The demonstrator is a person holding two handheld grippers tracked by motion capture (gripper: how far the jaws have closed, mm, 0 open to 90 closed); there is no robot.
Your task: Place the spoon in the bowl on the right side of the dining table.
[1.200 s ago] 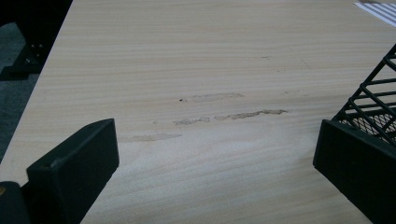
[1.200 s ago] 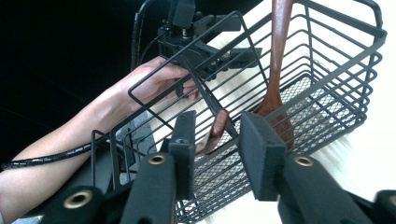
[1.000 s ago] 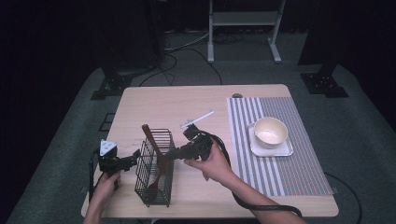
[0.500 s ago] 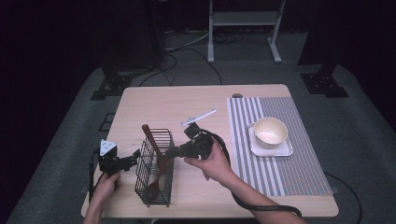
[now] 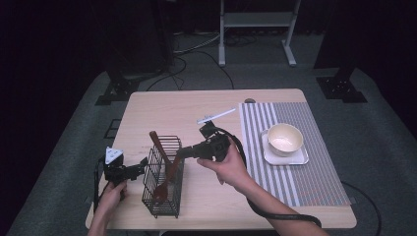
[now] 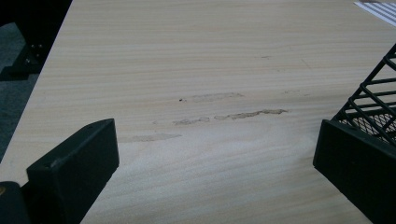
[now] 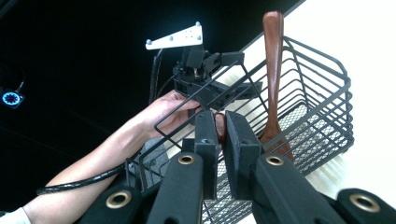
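The right hand-held gripper (image 7: 219,128) has clamped a wooden spoon's handle (image 7: 220,126) over the black wire basket (image 5: 164,177) (a second wooden spoon (image 7: 273,79) stands inside), while the left hand-held gripper (image 6: 215,154) gapes open beside the basket on the desk (image 5: 162,110).

The right gripper (image 5: 183,153) had its jaws clamped nearly together, while the left gripper (image 5: 143,164) held its jaws wide apart.

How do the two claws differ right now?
The left claw gapes wide with nothing between its jaws; the right claw is pinched shut on a wooden utensil. The left claw sits outside the wire basket, beside it; the right claw reaches in over its rim. Both are black, with two jaws.
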